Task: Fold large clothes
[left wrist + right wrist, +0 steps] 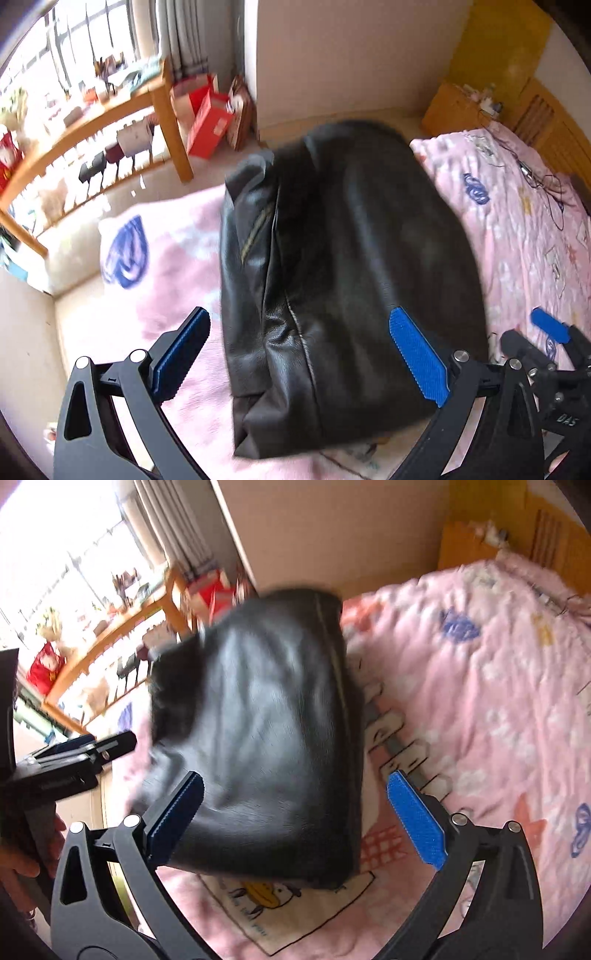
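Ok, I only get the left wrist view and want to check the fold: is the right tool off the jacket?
Observer: Yes. The right tool is wide open with nothing clamped; the jacket lies below it.
Operator: And the jacket's right edge?
Observer: A seam runs along it, with pink sheet beside it.
Operator: Near corner?
Observer: It rests on a cartoon print.

Right gripper (pixel 295 812) jaws wide apart, nothing between pads, hovering over folded black leather jacket (pixel 258 720) lying on pink bedspread (pixel 480 720). Left gripper (pixel 79 751) at left edge, beside jacket. Wooden shelf (pixel 110 642) by window behind.
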Tool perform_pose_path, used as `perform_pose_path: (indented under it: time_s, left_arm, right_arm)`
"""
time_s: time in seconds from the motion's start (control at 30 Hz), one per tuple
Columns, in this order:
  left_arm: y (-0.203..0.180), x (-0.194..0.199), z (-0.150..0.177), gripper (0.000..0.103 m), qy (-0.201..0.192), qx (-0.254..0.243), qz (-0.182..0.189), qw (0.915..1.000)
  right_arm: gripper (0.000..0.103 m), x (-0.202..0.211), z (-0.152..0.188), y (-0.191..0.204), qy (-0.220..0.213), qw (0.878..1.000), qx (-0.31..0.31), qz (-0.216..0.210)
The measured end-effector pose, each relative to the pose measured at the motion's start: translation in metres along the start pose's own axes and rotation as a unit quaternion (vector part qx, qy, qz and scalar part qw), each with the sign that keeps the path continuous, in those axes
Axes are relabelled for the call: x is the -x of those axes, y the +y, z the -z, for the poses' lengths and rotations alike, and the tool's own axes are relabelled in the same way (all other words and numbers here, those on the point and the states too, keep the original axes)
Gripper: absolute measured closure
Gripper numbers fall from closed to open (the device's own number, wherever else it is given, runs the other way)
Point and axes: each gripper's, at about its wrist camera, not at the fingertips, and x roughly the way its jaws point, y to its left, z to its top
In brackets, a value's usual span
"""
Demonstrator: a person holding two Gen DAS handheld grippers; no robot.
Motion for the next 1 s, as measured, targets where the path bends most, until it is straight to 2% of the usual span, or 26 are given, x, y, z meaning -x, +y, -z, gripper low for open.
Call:
perform_pose_path:
  time_s: [0.03, 0.07, 0.1, 0.13, 0.2, 0.27, 0.4, 0.47, 0.5, 0.53, 0.6, 0.67, 0.73, 0.83, 0.9, 1.0]
  left_arm:
    - [-0.002, 0.012, -0.004, 0.008, 0.001, 0.004, -0.020, 0.9998]
    - [-0.004, 0.030, -0.010, 0.008, 0.012, 0.008, -0.065, 0.9978]
    - [-0.007, 0.045, -0.014, 0.008, 0.019, 0.004, -0.080, 0.9966]
    - [-0.009, 0.059, -0.017, 0.008, 0.016, 0.004, -0.072, 0.9972]
    - [-0.009, 0.099, -0.023, 0.008, -0.002, 0.022, -0.047, 0.9986]
    - [-0.011, 0.129, -0.025, 0.008, -0.005, 0.033, -0.041, 0.9986]
    - [-0.009, 0.199, -0.024, 0.008, -0.015, 0.053, -0.031, 0.9980]
    - [-0.014, 0.224, -0.023, 0.008, -0.015, 0.040, -0.020, 0.9989]
    - [-0.021, 0.244, -0.020, 0.008, -0.020, 0.015, -0.015, 0.9996]
    - [-0.026, 0.255, -0.016, 0.008, -0.030, -0.001, -0.028, 0.9992]
    - [-0.036, 0.287, -0.005, 0.008, -0.057, -0.034, -0.078, 0.9947]
    - [-0.039, 0.307, 0.004, 0.008, -0.062, -0.042, -0.078, 0.9941]
    - [-0.041, 0.324, 0.012, 0.008, -0.057, -0.050, -0.054, 0.9956]
    - [-0.045, 0.343, 0.024, 0.008, -0.049, -0.058, -0.045, 0.9960]
    - [-0.048, 0.350, 0.030, 0.008, -0.030, -0.053, -0.046, 0.9970]
    - [-0.049, 0.360, 0.040, 0.008, -0.040, -0.041, -0.043, 0.9975]
  right_arm:
    - [0.006, 0.021, -0.005, 0.006, -0.011, 1.000, 0.004, 0.018]
    - [0.006, 0.033, -0.009, 0.011, -0.015, 0.999, 0.010, 0.035]
    - [0.006, 0.052, -0.013, 0.018, -0.021, 0.997, 0.020, 0.071]
    - [0.006, 0.065, -0.016, 0.023, -0.026, 0.995, 0.026, 0.090]
    - [0.006, 0.100, -0.021, 0.035, -0.037, 0.994, 0.045, 0.088]
    - [0.006, 0.132, -0.026, 0.046, -0.049, 0.991, 0.069, 0.103]
    - [0.006, 0.194, -0.033, 0.055, -0.047, 0.994, 0.056, 0.075]
    - [0.006, 0.224, -0.033, 0.064, -0.053, 0.994, 0.062, 0.074]
    - [0.006, 0.241, -0.032, 0.070, -0.058, 0.994, 0.065, 0.071]
    - [0.006, 0.254, -0.032, 0.074, -0.062, 0.994, 0.066, 0.065]
    - [0.006, 0.284, -0.031, 0.083, -0.081, 0.992, 0.061, 0.069]
    - [0.006, 0.309, -0.027, 0.093, -0.088, 0.990, 0.060, 0.092]
    - [0.006, 0.327, -0.023, 0.101, -0.093, 0.988, 0.065, 0.106]
    - [0.006, 0.351, -0.013, 0.108, -0.101, 0.989, 0.052, 0.095]
    - [0.006, 0.358, -0.009, 0.107, -0.095, 0.991, 0.036, 0.090]
    - [0.006, 0.365, -0.002, 0.104, -0.087, 0.993, 0.021, 0.079]
